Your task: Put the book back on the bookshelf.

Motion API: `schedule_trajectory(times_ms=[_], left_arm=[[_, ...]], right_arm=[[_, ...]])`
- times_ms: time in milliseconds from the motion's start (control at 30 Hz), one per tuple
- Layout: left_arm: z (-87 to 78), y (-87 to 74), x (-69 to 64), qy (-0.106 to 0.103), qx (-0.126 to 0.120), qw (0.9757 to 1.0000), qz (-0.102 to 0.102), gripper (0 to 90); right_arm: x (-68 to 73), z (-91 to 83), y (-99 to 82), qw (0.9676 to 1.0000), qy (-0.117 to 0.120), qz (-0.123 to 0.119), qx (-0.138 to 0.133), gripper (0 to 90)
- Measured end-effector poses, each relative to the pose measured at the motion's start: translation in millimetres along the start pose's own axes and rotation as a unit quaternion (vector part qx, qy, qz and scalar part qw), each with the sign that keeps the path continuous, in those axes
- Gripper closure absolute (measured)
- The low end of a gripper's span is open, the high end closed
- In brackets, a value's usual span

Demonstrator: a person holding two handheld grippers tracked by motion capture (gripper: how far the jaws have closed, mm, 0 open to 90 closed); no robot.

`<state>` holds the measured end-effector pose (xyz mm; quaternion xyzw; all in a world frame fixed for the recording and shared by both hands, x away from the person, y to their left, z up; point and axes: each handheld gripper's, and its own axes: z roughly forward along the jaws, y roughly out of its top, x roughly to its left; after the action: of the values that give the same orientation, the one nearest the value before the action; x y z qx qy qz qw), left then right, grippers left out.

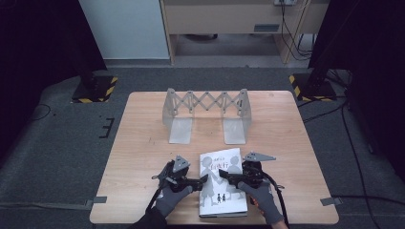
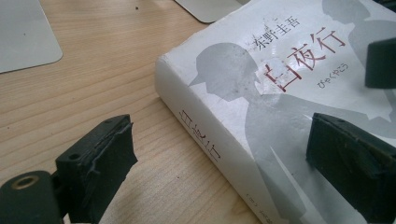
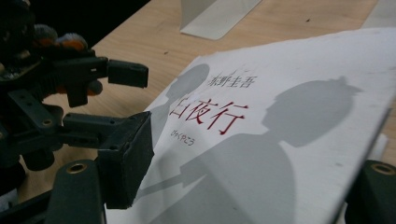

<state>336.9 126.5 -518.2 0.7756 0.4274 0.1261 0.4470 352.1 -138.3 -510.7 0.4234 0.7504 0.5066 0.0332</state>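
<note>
Two open grippers, left (image 1: 204, 180) and right (image 1: 222, 177), straddle a white book (image 1: 222, 202) near the table's (image 1: 143, 143) front edge; a one-sided pinch could slide it off.

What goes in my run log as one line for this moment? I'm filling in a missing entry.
left gripper: open, straddling book's spine edge | right gripper: open over cover | book: flat on table | folding bookend rack: unloaded

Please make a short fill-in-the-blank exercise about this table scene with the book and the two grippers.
1. The book lies flat on the ____.
2. The title on its cover is printed in ____ characters.
3. The metal rack stands ____ the book, farther from the person.
4. The left gripper jaws straddle the book's ____.

Missing words: table; red; behind; spine
</note>
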Motion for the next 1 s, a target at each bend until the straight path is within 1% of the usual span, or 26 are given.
schedule_trajectory(times_ms=[33,133,233,300,367,467,533,667,800,867,900,967,1000], left_arm=[[-0.2,-0.2,0.1,0.001,-0.002,1.0000,-0.002,6.9],[-0.7,-1.2,0.8,0.000,-0.002,1.0000,-0.007,6.9],[-1.0,-1.2,1.4,-0.003,-0.002,1.0000,-0.008,7.5],[-1.3,-1.0,1.5,-0.007,-0.003,0.9999,-0.015,9.0],[-2.1,-0.3,3.0,-0.005,-0.002,0.9998,-0.020,11.6],[-3.4,0.4,6.6,-0.007,-0.002,0.9994,-0.033,14.0],[-3.2,0.7,8.0,-0.011,-0.002,0.9991,-0.041,14.2],[-2.4,0.7,7.0,-0.018,-0.004,0.9988,-0.044,13.1],[-2.9,1.5,6.7,-0.035,-0.007,0.9985,-0.042,9.8],[-2.6,1.4,7.0,-0.049,-0.005,0.9979,-0.041,6.5],[-2.7,1.3,7.1,-0.056,-0.005,0.9977,-0.037,4.9],[-1.9,0.2,5.8,-0.083,-0.007,0.9962,-0.025,0.9],[-2.1,-0.1,4.3,-0.097,-0.011,0.9948,-0.026,0.0]], right_arm=[[1.0,2.5,-0.6,1.0000,-0.001,-0.002,0.003,26.9],[-0.1,3.9,-0.3,1.0000,-0.004,0.005,-0.006,30.9],[-2.5,3.1,-0.7,0.9997,-0.006,0.022,-0.012,37.8],[-4.7,2.4,0.0,0.9993,-0.007,0.035,-0.015,43.3],[-6.1,1.3,0.5,0.9987,-0.006,0.048,-0.014,47.7],[-6.9,-0.2,1.3,0.9984,-0.003,0.052,-0.022,53.0],[-6.9,-1.4,2.3,0.9978,-0.002,0.060,-0.028,56.3],[-3.5,-5.5,5.0,0.9965,0.006,0.071,-0.044,62.2],[2.6,-11.2,9.9,0.9956,0.018,0.067,-0.063,66.4],[4.0,-13.9,11.8,0.9950,0.027,0.065,-0.070,68.7],[4.1,-15.0,12.5,0.9950,0.030,0.061,-0.073,69.5],[5.6,-17.6,13.6,0.9946,0.039,0.056,-0.078,70.5],[6.8,-18.6,14.1,0.9946,0.042,0.050,-0.080,71.0]])
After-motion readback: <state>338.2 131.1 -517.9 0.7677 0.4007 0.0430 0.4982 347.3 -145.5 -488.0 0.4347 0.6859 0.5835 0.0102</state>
